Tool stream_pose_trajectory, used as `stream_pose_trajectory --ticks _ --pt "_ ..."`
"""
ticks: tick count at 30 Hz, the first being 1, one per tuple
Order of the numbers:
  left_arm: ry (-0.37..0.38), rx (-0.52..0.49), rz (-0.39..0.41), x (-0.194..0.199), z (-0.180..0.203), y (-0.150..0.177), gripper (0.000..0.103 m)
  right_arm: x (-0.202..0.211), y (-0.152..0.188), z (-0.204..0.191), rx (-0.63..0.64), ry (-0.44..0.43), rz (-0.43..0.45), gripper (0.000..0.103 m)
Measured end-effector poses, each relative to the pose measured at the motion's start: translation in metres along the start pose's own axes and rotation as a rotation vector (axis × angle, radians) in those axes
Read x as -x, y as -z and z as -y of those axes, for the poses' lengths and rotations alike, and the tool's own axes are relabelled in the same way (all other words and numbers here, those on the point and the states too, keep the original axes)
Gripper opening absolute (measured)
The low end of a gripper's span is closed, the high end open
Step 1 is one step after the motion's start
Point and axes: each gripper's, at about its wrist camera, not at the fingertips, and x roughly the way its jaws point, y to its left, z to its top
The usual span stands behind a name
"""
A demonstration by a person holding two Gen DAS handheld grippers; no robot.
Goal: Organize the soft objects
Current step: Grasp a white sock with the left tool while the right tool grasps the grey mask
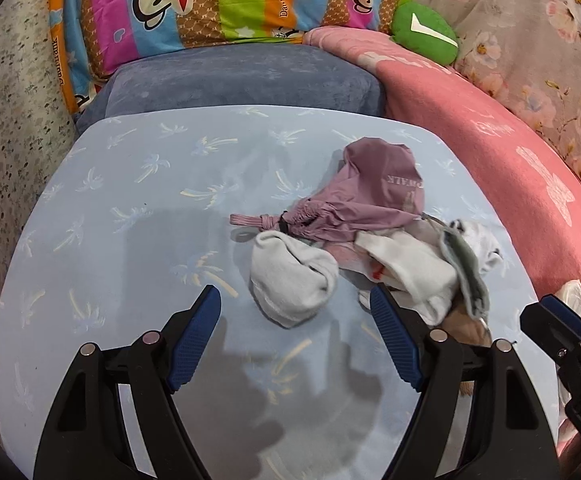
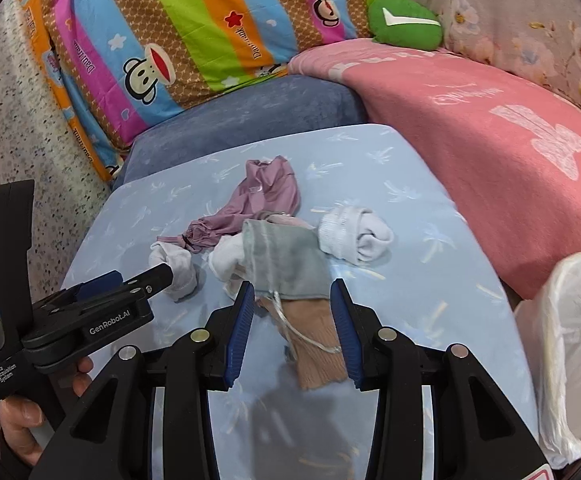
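A small heap of soft things lies on a light blue palm-print cushion [image 1: 150, 200]. It holds a mauve drawstring pouch [image 1: 382, 184] [image 2: 266, 188], a grey-green pouch [image 2: 286, 256], a tan sock [image 2: 318, 344] and a white sock [image 1: 406, 276]. One rolled white sock [image 1: 290, 280] lies apart to the left, just ahead of my open left gripper [image 1: 294, 296] [image 2: 146, 278], untouched. Another rolled white sock [image 2: 354, 236] rests on the right. My right gripper [image 2: 291, 292] [image 1: 546, 312] stands partly open over the tan sock and grey-green pouch, which lie between its fingers.
A pink blanket [image 1: 510, 152] borders the cushion on the right, with a green plush [image 1: 422, 28] behind it. A blue-grey cushion [image 1: 242, 76] and a striped monkey-print quilt [image 1: 210, 0] sit at the back. A white plastic bag [image 2: 570, 340] lies right. Speckled floor [image 1: 2, 160] runs left.
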Motion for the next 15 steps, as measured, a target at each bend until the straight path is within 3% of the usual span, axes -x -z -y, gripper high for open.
stream_pose_trajectory --ticks 8,11,15 --pt "0.05 0.009 -0.029 -0.019 -0.006 -0.002 0.072 -0.038 -0.009 -0.014 -0.009 -0.011 -0.042 0.041" --pt "0.073 0.002 -0.038 -0.023 -0.006 -0.002 0.062 -0.046 -0.01 -0.014 -0.013 -0.008 -0.054 0.04" --pt "0.084 -0.001 -0.043 -0.025 -0.007 -0.001 0.049 -0.054 -0.009 -0.014 -0.021 -0.008 -0.065 0.031"
